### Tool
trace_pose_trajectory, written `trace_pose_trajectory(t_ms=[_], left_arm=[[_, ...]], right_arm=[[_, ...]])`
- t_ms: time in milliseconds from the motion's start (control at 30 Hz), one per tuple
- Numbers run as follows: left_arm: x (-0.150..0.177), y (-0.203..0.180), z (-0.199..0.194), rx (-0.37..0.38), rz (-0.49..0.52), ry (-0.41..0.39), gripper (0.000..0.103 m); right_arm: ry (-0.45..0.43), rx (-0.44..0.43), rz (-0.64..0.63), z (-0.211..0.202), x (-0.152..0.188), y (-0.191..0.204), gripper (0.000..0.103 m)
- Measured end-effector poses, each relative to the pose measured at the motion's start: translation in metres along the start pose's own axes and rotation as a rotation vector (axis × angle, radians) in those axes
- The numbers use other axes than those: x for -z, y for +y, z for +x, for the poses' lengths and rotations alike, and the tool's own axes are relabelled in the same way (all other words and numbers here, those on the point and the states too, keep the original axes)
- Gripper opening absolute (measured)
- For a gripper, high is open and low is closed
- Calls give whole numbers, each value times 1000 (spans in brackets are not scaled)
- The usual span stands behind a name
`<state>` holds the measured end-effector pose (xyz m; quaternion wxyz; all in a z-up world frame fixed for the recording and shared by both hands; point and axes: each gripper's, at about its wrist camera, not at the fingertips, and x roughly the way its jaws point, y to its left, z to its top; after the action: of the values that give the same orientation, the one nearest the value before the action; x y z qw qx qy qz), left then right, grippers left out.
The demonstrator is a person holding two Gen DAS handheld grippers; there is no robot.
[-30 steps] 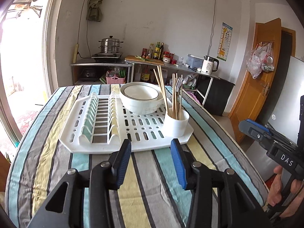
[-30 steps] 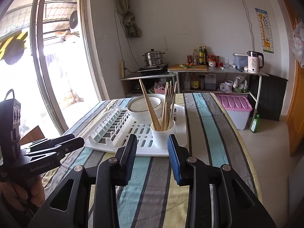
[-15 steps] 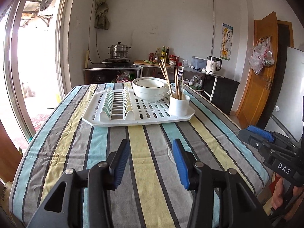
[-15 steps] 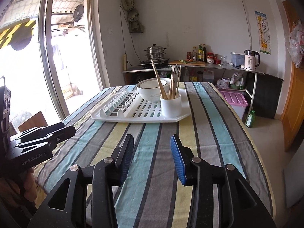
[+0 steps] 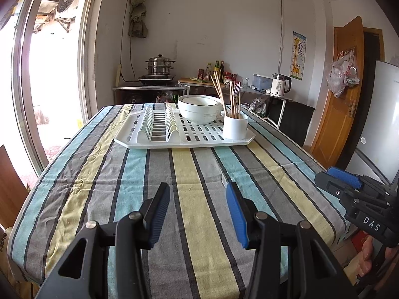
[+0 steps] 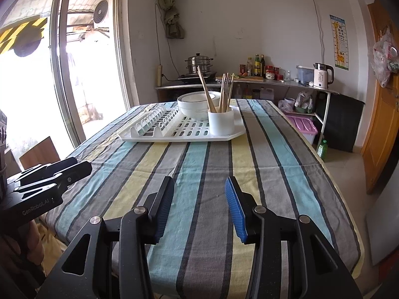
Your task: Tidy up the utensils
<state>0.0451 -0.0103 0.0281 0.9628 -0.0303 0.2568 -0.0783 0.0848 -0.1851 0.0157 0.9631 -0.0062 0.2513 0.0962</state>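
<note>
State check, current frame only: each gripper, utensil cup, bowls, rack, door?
left gripper: open, empty, above the tablecloth
right gripper: open, empty
utensil cup: upright on the rack, holds chopsticks and forks
bowls: stacked, upright
drying rack: flat on the table, plate slots empty
door: ajar

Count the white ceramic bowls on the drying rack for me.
2, apparently: white ceramic bowls nested in one stack at the back of the white plastic drying rack, behind the white utensil cup. More could be hidden inside.
</note>
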Motion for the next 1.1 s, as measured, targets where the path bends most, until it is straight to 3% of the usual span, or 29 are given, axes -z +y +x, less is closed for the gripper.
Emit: trace_pose_trajectory(t_ms=[1100], left_arm=[[3,-4,2,-18,1,-2,52]], right_arm=[[8,-14,-8,2,1,7,44]])
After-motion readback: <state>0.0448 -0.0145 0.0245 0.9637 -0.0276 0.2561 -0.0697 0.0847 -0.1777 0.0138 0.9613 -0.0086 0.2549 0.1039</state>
